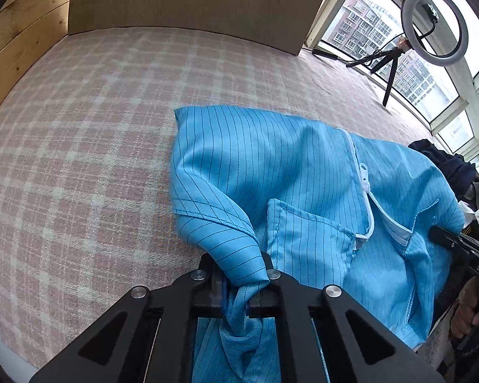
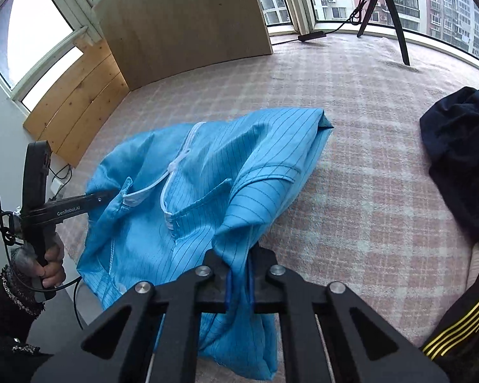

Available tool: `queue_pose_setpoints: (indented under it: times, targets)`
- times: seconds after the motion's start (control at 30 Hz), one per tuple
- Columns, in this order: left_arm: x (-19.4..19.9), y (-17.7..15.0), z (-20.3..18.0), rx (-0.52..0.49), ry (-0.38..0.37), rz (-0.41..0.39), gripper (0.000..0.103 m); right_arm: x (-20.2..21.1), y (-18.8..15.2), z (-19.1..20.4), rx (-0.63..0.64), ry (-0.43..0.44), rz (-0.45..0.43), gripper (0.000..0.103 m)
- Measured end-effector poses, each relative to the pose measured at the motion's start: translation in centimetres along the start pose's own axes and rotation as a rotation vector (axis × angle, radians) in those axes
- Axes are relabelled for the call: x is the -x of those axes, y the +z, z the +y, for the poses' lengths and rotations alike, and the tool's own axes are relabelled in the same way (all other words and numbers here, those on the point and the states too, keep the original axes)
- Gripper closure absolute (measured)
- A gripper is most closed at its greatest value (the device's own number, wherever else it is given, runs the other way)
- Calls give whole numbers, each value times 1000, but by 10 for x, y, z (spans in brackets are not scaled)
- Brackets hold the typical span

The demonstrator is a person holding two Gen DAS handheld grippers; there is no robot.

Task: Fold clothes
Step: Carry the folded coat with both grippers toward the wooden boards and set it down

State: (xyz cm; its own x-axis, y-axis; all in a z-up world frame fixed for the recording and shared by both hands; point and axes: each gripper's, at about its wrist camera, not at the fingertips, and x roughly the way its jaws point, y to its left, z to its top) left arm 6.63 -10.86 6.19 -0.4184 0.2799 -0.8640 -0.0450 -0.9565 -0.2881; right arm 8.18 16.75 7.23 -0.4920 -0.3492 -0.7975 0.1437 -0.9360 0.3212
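A blue pinstriped zip-front jacket (image 1: 303, 172) lies partly folded on a pink plaid bed cover (image 1: 89, 146). My left gripper (image 1: 238, 279) is shut on a bunched fold of the jacket at its near left edge. My right gripper (image 2: 239, 274) is shut on another fold of the same jacket (image 2: 207, 172) at its near right side. The right gripper also shows in the left wrist view (image 1: 444, 239), at the jacket's right edge. The left gripper shows in the right wrist view (image 2: 102, 199), at the jacket's left edge. The white zipper (image 1: 364, 178) is half open.
A dark navy garment (image 2: 459, 153) lies on the bed cover (image 2: 367, 191) to the right. A ring light on a tripod (image 1: 431, 22) stands by the windows at the far side. A wooden board (image 2: 182, 22) stands behind the bed. A wooden panel (image 1: 12, 38) lines the left side.
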Motion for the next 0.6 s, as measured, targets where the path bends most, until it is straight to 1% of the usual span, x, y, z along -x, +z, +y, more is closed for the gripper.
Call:
queue_pose_setpoints:
  times: [0.1, 0.17, 0.23, 0.3, 0.4, 0.53, 0.6]
  targets:
    - [25, -1, -4, 13, -8, -57, 98, 23, 12, 13, 75, -14, -34, 97]
    - [44, -1, -3, 21, -6, -101, 98, 34, 24, 30, 156, -17, -46, 97]
    - [62, 1, 3, 31, -7, -144, 98, 51, 38, 41, 228, -21, -64, 97]
    - [79, 4, 18, 61, 1, -194, 98, 52, 63, 66, 301, -43, -84, 97]
    - [106, 10, 48, 116, 20, -274, 98, 47, 101, 111, 432, -43, -110, 97]
    - [135, 18, 87, 172, 72, -381, 98, 32, 153, 190, 636, -58, -156, 97]
    - [144, 23, 108, 201, 100, -421, 98, 18, 177, 229, 706, -59, -171, 97]
